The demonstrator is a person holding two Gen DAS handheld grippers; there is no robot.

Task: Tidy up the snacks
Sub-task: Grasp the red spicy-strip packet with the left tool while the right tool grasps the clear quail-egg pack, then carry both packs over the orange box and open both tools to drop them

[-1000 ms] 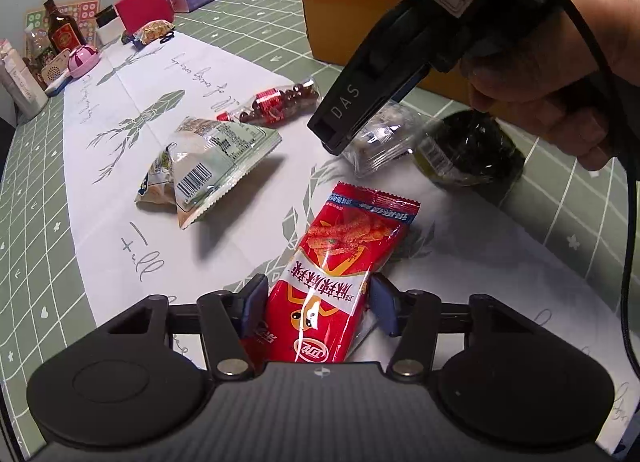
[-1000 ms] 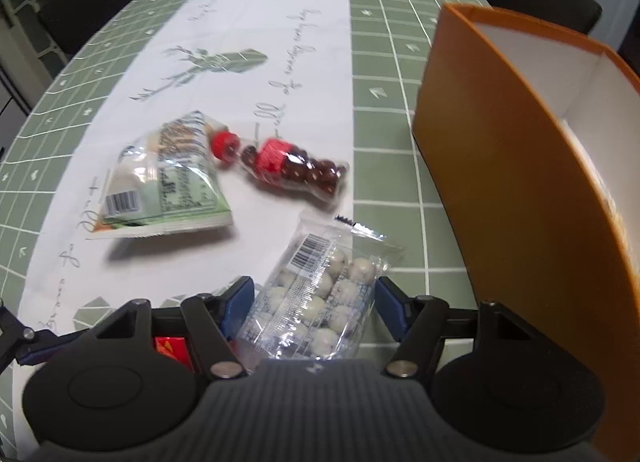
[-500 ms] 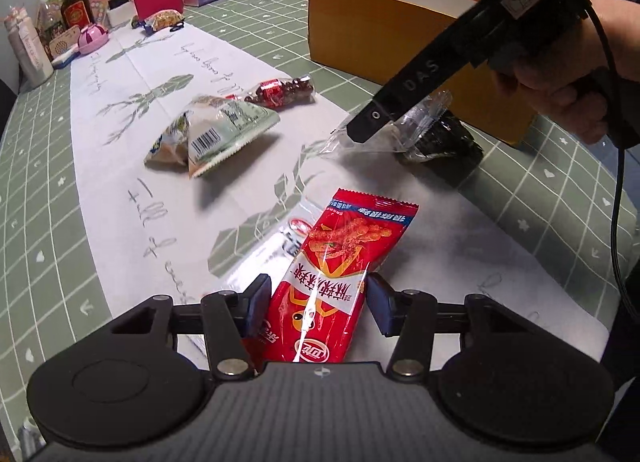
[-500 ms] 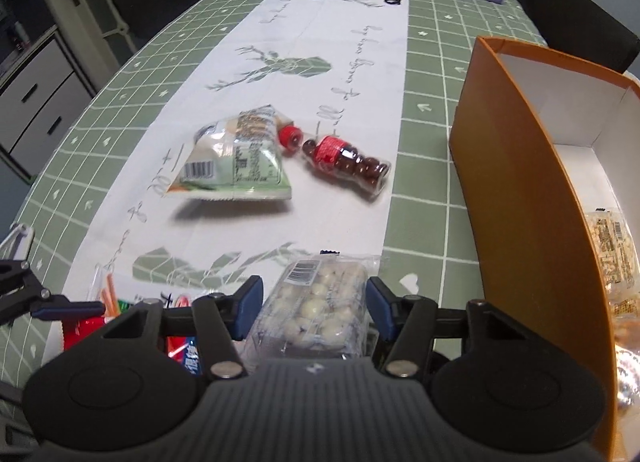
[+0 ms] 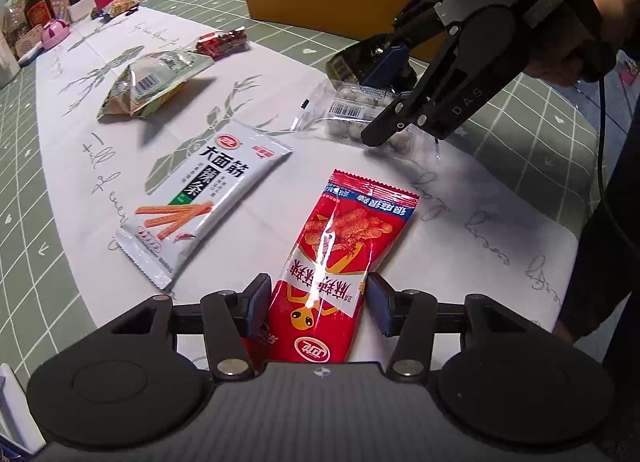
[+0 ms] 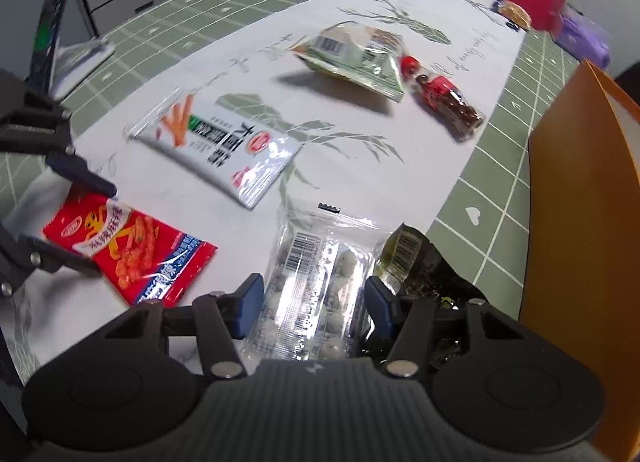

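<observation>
Two grippers, each astride a snack packet on the white runner.

Left gripper has its fingers about half open around the red packet, pads not clearly pressing; whether it grips I cannot tell. Right gripper, fingers partly open, straddles the clear packet of pale balls; I cannot tell if the pads press. Both packets lie near the runner's end, the orange box beside it on the green tabletop.
</observation>
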